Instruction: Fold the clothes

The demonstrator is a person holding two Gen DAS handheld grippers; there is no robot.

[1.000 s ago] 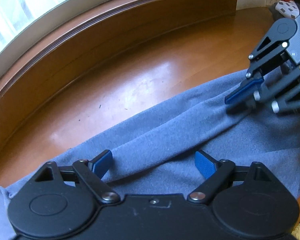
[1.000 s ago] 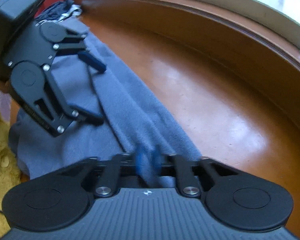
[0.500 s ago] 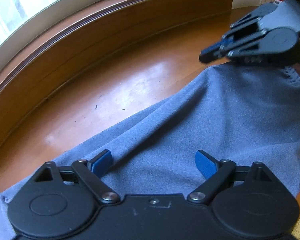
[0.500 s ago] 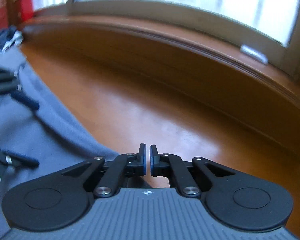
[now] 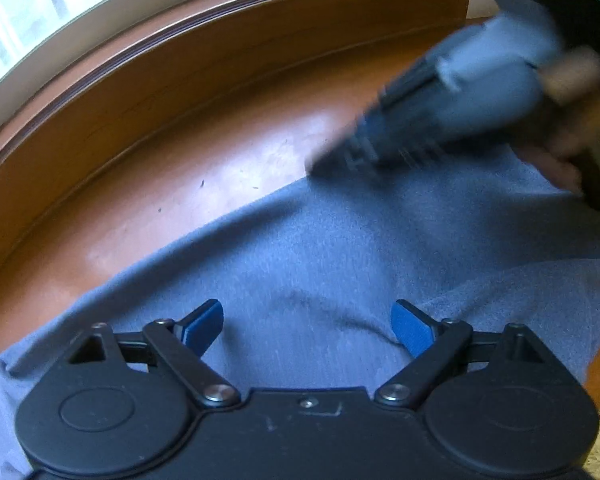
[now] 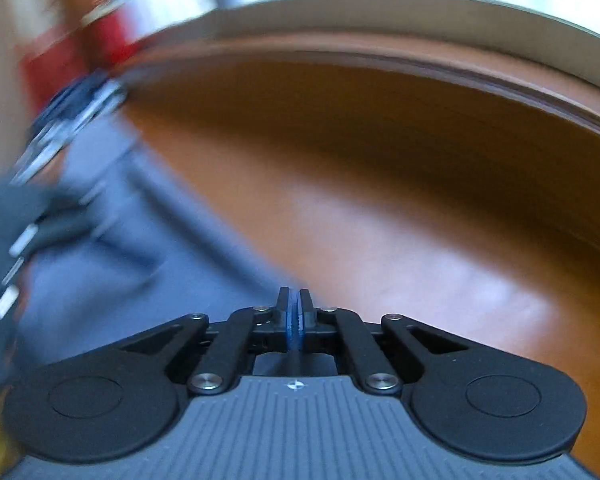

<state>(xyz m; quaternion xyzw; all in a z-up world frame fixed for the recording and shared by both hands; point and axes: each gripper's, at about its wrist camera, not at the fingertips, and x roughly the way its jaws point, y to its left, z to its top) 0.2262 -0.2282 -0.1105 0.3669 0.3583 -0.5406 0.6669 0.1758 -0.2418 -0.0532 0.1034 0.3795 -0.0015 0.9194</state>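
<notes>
The blue-grey garment (image 5: 340, 248) lay spread on the wooden table (image 5: 220, 152), its long axis running left to right. The left gripper (image 5: 306, 326) hung wide-jawed directly over its near part; the right gripper (image 6: 296, 316), pads together on nothing, hung at the far edge.

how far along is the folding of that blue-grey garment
Early stage. Done: the blue-grey garment is spread along the wooden surface, though a ridge shows near the left gripper. In hand: nothing; the left gripper hovers open over the cloth, and the right gripper is shut with no cloth visible between its pads. Left: no finished fold shows, so the folding itself remains.
</notes>
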